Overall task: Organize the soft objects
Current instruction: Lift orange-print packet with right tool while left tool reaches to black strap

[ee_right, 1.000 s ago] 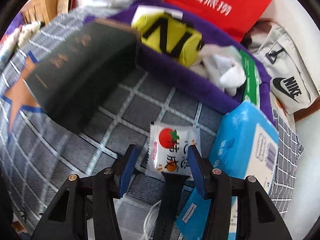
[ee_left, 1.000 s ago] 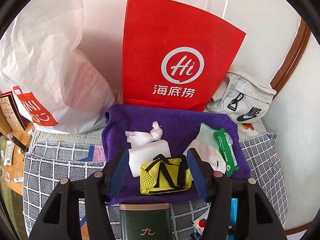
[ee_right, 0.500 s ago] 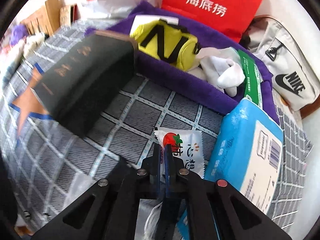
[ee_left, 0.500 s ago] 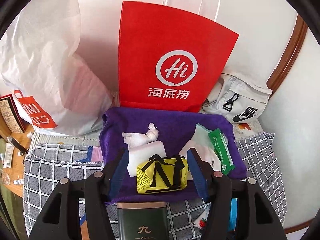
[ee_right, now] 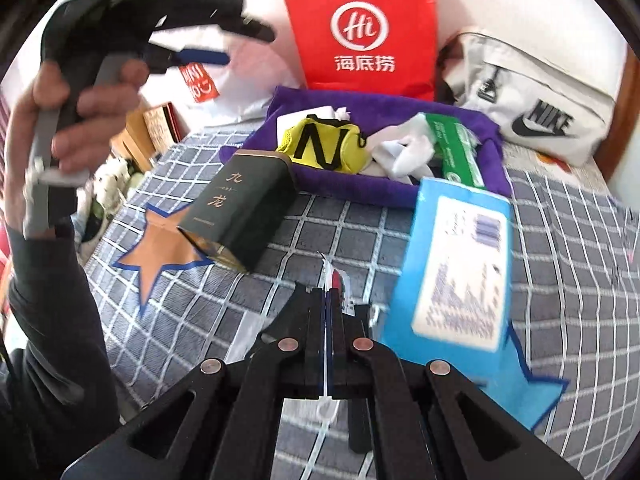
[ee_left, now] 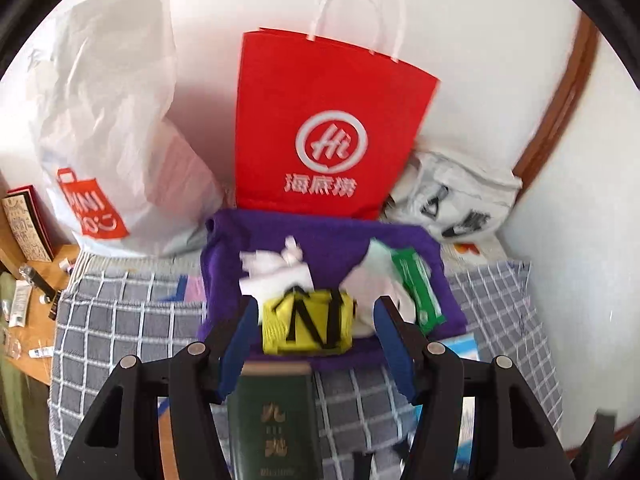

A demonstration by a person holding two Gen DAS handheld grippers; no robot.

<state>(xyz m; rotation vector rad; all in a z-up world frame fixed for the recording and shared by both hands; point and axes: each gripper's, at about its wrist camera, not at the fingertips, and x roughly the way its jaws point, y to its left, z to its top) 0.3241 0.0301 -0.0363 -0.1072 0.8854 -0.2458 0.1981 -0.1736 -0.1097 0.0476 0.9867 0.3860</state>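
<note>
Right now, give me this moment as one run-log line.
right tool: shut on thin white tomato-print sachet | left tool: open, empty | purple cloth tray: holds yellow mesh pouch

From my right wrist view, the towel (ee_right: 400,192) lies at twelve o'clock with the pouch (ee_right: 324,148) and wipes pack (ee_right: 456,152) on it. Behind it stands the paper bag (ee_right: 360,28). The box (ee_right: 244,208) lies at ten, the tissue pack (ee_right: 460,272) at two.
</note>
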